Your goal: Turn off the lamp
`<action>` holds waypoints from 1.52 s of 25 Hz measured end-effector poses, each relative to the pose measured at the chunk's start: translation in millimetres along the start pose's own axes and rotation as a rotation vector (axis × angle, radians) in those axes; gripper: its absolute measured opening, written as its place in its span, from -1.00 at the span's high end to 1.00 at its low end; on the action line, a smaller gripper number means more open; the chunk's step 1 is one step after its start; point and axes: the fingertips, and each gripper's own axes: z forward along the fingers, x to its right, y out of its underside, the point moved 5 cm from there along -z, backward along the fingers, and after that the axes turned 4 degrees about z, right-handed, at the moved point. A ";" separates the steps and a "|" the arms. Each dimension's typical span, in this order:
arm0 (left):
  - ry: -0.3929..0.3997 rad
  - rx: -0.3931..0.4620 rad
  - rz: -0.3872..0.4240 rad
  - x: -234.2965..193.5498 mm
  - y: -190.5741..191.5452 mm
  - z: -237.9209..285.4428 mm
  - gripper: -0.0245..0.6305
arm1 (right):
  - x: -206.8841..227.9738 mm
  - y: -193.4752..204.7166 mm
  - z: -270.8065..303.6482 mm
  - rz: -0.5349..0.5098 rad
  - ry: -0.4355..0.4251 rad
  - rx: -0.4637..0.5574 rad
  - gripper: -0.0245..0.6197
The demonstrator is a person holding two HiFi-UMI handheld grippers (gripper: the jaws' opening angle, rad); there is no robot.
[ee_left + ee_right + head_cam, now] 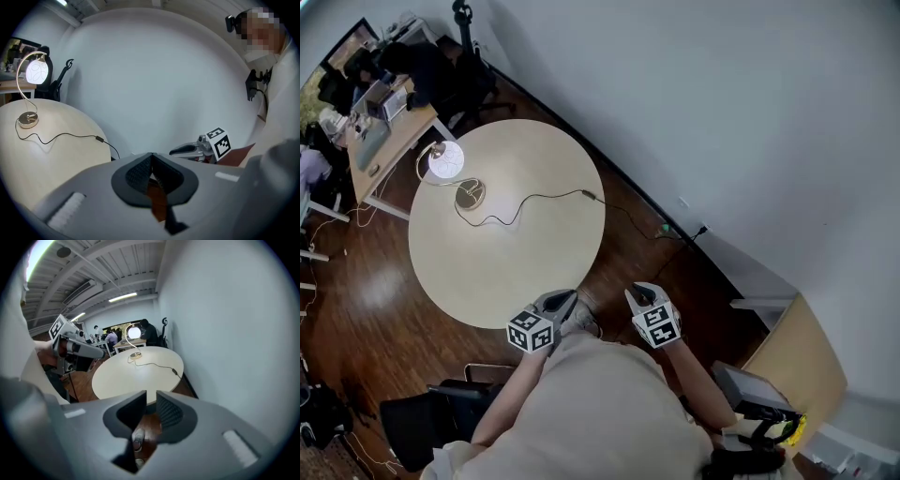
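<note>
The lamp (445, 161) is lit, its white shade glowing above a round brass base (470, 195) at the far left of the round table (516, 272). A black cord with an inline switch (589, 195) runs from it across the table to the wall. Both grippers hang at the table's near edge, far from the lamp. My left gripper (565, 302) has its tips together with nothing in them. My right gripper (639, 293) shows a narrow empty gap. The left gripper view shows the lamp (37, 71) and switch (99, 138); the right gripper view shows the lamp (134, 333) far ahead.
A desk (384, 122) with laptops and seated people stands behind the table at the far left. A black chair (431, 417) is by my left side, a wooden cabinet (797, 361) at my right. The white wall runs close along the table's right.
</note>
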 end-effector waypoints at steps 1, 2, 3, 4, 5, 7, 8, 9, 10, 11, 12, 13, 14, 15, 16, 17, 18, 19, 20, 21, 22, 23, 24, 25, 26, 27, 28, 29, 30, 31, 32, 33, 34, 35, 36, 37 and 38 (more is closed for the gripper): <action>0.002 0.005 -0.007 -9.0 -3.0 2.7 0.99 | 1.5 -4.5 5.0 -0.007 0.001 -0.013 0.72; 0.003 0.008 -0.014 -17.9 -5.3 4.9 0.99 | 2.6 -8.3 10.8 -0.014 0.000 -0.024 0.72; 0.004 0.011 -0.019 -26.5 -7.3 6.5 0.99 | 3.7 -11.4 17.3 -0.020 -0.001 -0.034 0.72; 0.005 0.013 -0.024 -34.8 -9.4 7.4 0.99 | 5.1 -14.1 24.3 -0.025 -0.001 -0.045 0.72; 0.005 0.015 -0.027 -43.0 -11.8 7.5 0.99 | 7.0 -17.0 31.8 -0.029 0.000 -0.057 0.72; 0.000 0.021 -0.034 -60.5 -16.4 6.3 0.99 | 11.3 -26.4 48.4 -0.036 -0.003 -0.072 0.72; -0.009 0.023 -0.041 -69.8 -17.7 5.0 0.99 | 13.2 -32.6 57.3 -0.041 -0.009 -0.078 0.72; -0.022 0.024 -0.052 -78.7 -17.9 3.1 0.99 | 14.3 -39.1 66.0 -0.047 -0.020 -0.084 0.72; -0.038 0.025 -0.068 -86.7 -17.4 0.6 0.99 | 14.5 -45.5 74.0 -0.055 -0.036 -0.091 0.72; -0.057 0.025 -0.085 -93.4 -16.7 -1.8 0.99 | 14.7 -51.1 81.3 -0.064 -0.055 -0.097 0.72; -0.076 0.026 -0.102 -99.1 -16.1 -3.4 0.99 | 16.0 -55.5 88.8 -0.073 -0.074 -0.105 0.72; -0.095 0.025 -0.119 -104.7 -15.8 -3.4 0.99 | 19.4 -59.0 97.0 -0.084 -0.092 -0.113 0.72; -0.114 0.024 -0.135 -110.3 -16.0 -1.8 0.99 | 24.7 -62.1 106.3 -0.094 -0.109 -0.122 0.72; -0.133 0.022 -0.152 -115.9 -16.6 1.1 0.99 | 31.4 -65.1 116.0 -0.104 -0.127 -0.132 0.72; -0.153 0.020 -0.168 -121.5 -17.5 4.7 0.99 | 39.0 -68.0 126.2 -0.113 -0.146 -0.144 0.72; -0.175 0.019 -0.181 -127.3 -19.2 8.8 0.99 | 47.0 -71.0 137.3 -0.121 -0.167 -0.155 0.72; -0.198 0.019 -0.193 -133.5 -21.9 13.2 0.99 | 55.1 -74.6 149.6 -0.132 -0.190 -0.165 0.72; -0.225 0.020 -0.206 -139.7 -25.6 17.8 0.99 | 62.6 -79.1 162.3 -0.145 -0.215 -0.178 0.72; -0.255 0.025 -0.223 -145.0 -30.3 22.5 0.99 | 69.3 -85.4 173.9 -0.159 -0.245 -0.194 0.72; -0.287 0.037 -0.245 -148.9 -36.3 27.4 0.99 | 76.2 -93.7 184.3 -0.174 -0.275 -0.209 0.72; -0.316 0.057 -0.268 -151.4 -43.9 33.0 0.99 | 84.8 -103.0 194.3 -0.189 -0.300 -0.220 0.72; -0.340 0.078 -0.287 -153.1 -52.8 39.3 0.99 | 95.5 -112.3 204.8 -0.203 -0.317 -0.229 0.72; -0.360 0.094 -0.298 -154.6 -62.5 45.9 0.99 | 107.8 -121.7 216.0 -0.218 -0.323 -0.237 0.72; -0.376 0.101 -0.298 -156.6 -72.3 52.2 0.99 | 120.6 -131.4 227.5 -0.232 -0.322 -0.243 0.72; -0.389 0.101 -0.292 -159.2 -82.2 57.7 0.99 | 132.9 -141.0 238.9 -0.240 -0.314 -0.250 0.72; -0.402 0.099 -0.284 -162.4 -92.3 62.4 0.99 | 144.0 -149.6 249.9 -0.240 -0.306 -0.257 0.72; -0.414 0.101 -0.278 -165.8 -102.3 66.2 0.99 | 153.7 -156.7 260.3 -0.236 -0.300 -0.264 0.72; -0.428 0.107 -0.274 -169.1 -111.3 69.0 0.99 | 162.0 -161.5 270.4 -0.232 -0.299 -0.272 0.72; -0.443 0.116 -0.272 -172.1 -118.7 71.2 0.99 | 168.6 -163.6 280.7 -0.232 -0.304 -0.280 0.72; -0.462 0.126 -0.271 -174.7 -124.1 72.8 0.99 | 173.8 -162.8 291.9 -0.238 -0.316 -0.288 0.72; -0.484 0.136 -0.275 -176.8 -127.3 74.1 0.99 | 177.4 -159.5 303.9 -0.249 -0.334 -0.297 0.72; -0.505 0.146 -0.283 -178.4 -128.3 75.3 0.99 | 179.4 -154.8 315.1 -0.263 -0.355 -0.314 0.72; -0.524 0.156 -0.294 -179.3 -127.9 76.6 0.99 | 179.8 -149.5 324.8 -0.279 -0.377 -0.338 0.72; -0.540 0.164 -0.304 -179.6 -127.5 78.2 0.99 | 179.4 -143.8 333.4 -0.293 -0.400 -0.366 0.72; -0.552 0.169 -0.312 -179.7 -127.7 79.9 0.99 | 179.1 -138.2 341.5 -0.305 -0.421 -0.389 0.71; -0.562 0.172 -0.317 -179.8 -128.6 81.7 0.99 | 179.5 -132.7 349.9 -0.314 -0.438 -0.408 0.70; -0.572 0.174 -0.322 -179.9 -129.4 83.2 0.99 | 180.6 -126.7 358.8 -0.321 -0.453 -0.424 0.66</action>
